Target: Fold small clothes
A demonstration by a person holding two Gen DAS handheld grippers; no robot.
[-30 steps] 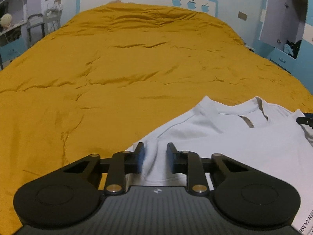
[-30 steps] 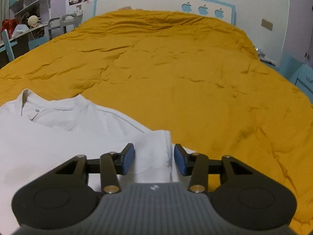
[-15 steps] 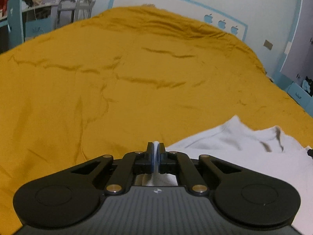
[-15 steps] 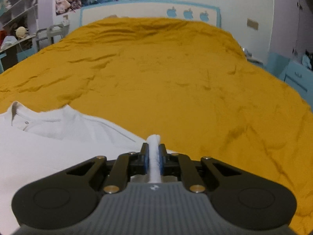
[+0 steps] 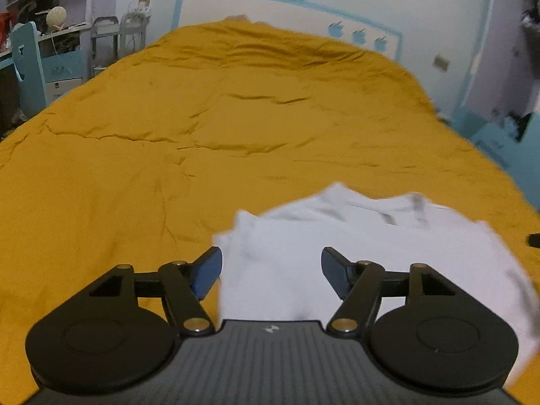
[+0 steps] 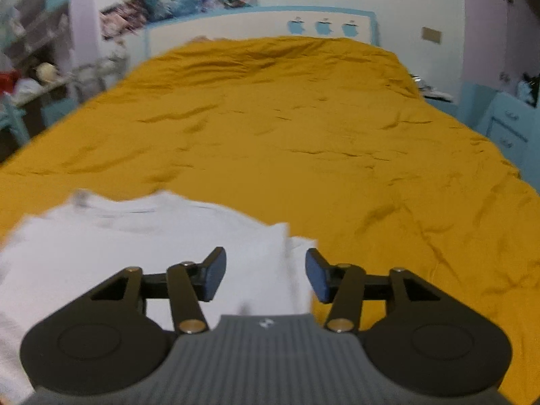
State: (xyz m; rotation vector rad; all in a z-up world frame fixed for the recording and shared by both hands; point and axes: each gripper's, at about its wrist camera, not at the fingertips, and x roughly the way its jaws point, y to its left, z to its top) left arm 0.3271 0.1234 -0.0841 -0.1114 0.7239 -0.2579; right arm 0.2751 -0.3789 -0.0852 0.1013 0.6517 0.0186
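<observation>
A white T-shirt (image 5: 354,236) lies on the mustard-yellow bedspread (image 5: 168,155), its collar toward the headboard and its sides folded in. My left gripper (image 5: 271,271) hangs over the shirt's left part. Its jaws are opening wide and the pads touch no cloth. In the right wrist view the same shirt (image 6: 135,236) fills the lower left, with a folded edge running between the fingers. My right gripper (image 6: 266,275) is above that right edge, jaws opening, nothing pinched. Both views are blurred by motion.
The bedspread (image 6: 337,135) stretches far ahead to a white and blue headboard (image 6: 256,23). A blue desk and chair (image 5: 30,64) stand off the bed's left side. Blue drawers (image 6: 506,128) stand on the right.
Half a second ago both grippers were shut on pinched folds of the shirt. Both have let go and opened, and both have lifted. The shirt's sides now lie folded inward.
</observation>
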